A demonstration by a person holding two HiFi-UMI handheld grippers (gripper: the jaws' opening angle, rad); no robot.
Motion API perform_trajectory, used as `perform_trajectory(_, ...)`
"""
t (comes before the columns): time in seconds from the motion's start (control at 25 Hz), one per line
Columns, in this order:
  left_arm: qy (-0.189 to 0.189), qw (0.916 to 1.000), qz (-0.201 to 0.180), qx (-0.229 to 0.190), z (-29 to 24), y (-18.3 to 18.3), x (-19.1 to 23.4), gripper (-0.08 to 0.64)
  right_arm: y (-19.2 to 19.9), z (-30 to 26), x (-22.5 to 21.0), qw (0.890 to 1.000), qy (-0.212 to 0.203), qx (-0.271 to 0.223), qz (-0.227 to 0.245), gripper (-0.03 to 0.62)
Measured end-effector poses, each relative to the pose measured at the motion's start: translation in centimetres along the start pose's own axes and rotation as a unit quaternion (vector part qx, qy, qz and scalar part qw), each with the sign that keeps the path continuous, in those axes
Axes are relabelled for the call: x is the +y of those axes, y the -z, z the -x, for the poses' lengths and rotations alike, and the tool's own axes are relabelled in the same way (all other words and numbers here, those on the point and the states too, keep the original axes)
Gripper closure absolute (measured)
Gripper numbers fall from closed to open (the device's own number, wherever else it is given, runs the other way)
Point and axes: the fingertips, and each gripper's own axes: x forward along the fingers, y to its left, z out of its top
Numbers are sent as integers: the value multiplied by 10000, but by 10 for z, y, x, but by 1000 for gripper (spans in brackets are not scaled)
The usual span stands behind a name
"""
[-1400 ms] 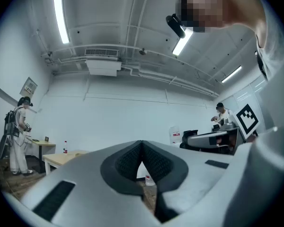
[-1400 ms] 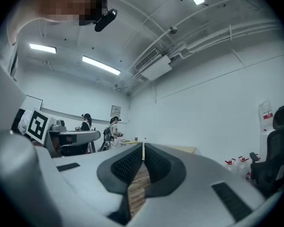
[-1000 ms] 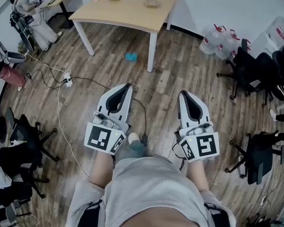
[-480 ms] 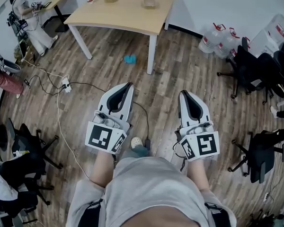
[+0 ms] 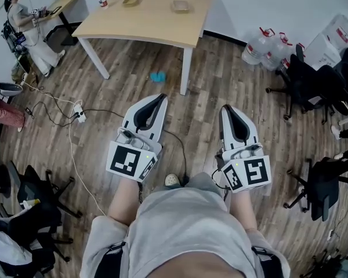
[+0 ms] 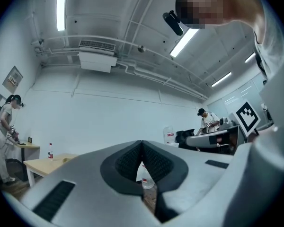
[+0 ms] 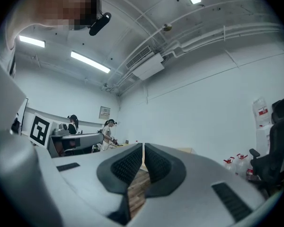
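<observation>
- The brown wood-plank floor (image 5: 220, 80) is spreading under everything. The person is standing on it and holding both tools out in front. By my judgement the carrying is going best with the two held level, side by side and well above the boards.
- The pale rectangular wooden table (image 5: 156, 16) is standing at 12 o'clock, well apart from both tools.
- The black wheeled office chairs (image 5: 313, 74) are crowding the 2 to 3 o'clock side, so I judge that side is calling for the wider berth.
- The left grey-and-white two-jaw gripper (image 5: 155, 99) is pointing between 12 and 1 o'clock. In the left gripper view (image 6: 142, 148) its ribbed black pads are meeting at the tips, closed on nothing. Only a far-off bottle and some floor are showing through the wedge below.
- The right grey-and-white two-jaw gripper (image 5: 227, 109) is pointing at about 12 o'clock. In the right gripper view (image 7: 143, 150) its pads are lying together but for a hairline slit, closed and empty.
- The thin black cable (image 5: 180, 152) is trailing across the floor, coming out from beneath the left gripper and running toward the feet at 6 o'clock. I judge it a snag worth stepping around.
- The small turquoise object (image 5: 157, 77) is lying on the floor at 12 o'clock of the left gripper, beside a table leg and apart from the jaws.
</observation>
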Motion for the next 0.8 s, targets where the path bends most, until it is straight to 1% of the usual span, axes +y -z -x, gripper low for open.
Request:
perform_trajectory(0.2,32,9999,102,-5,-21,7,17,546,2,-25,-8,10000,-3,66,32,571)
perform_trajectory(0.4,-67,9998,176,23,-51,16,36,546,4,-58,-28,9999,-78,76,40,571)
perform_trajectory(0.52,-165,9997,192,20,-77,20,47,546,5,-82,-48,9998,-180,57,-7,569)
perform_trajectory(0.8,-384,9992,65,-40,-148,25,65,546,-2,-142,-104,9989,-463,-80,-32,571)
